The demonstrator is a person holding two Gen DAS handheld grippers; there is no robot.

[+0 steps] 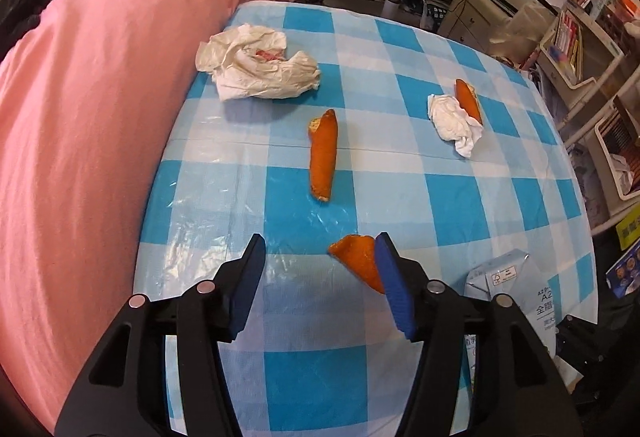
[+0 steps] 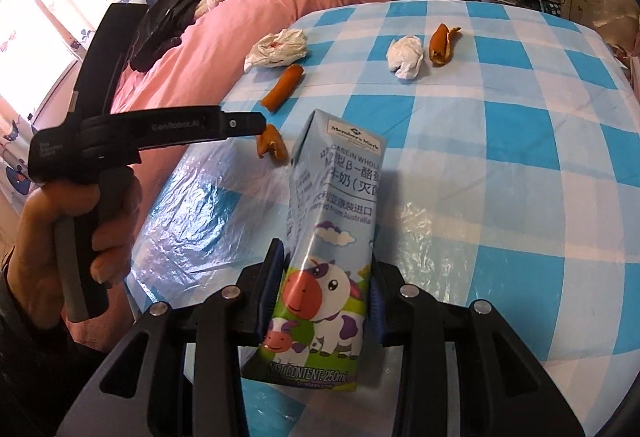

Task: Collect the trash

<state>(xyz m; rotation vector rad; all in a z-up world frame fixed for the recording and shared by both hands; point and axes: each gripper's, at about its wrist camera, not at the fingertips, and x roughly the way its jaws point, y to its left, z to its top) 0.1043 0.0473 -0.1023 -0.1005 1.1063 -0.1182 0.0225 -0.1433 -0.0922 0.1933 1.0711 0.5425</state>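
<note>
Gripping a milk carton [image 2: 320, 237], right gripper [image 2: 326, 277] fingers clamped.

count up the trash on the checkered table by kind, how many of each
orange peel pieces: 3, one long, one beside a tissue, one at the left gripper
crumpled white tissue or paper wads: 2, a large one and a small one
milk carton: 1, clamped in the right gripper
total: 6

peel piece [image 1: 357, 261] between left tongs [image 1: 320, 249] | long peel [image 1: 323, 155] beyond | tissue [image 1: 454, 123] right, on table [image 1: 440, 197]
</note>
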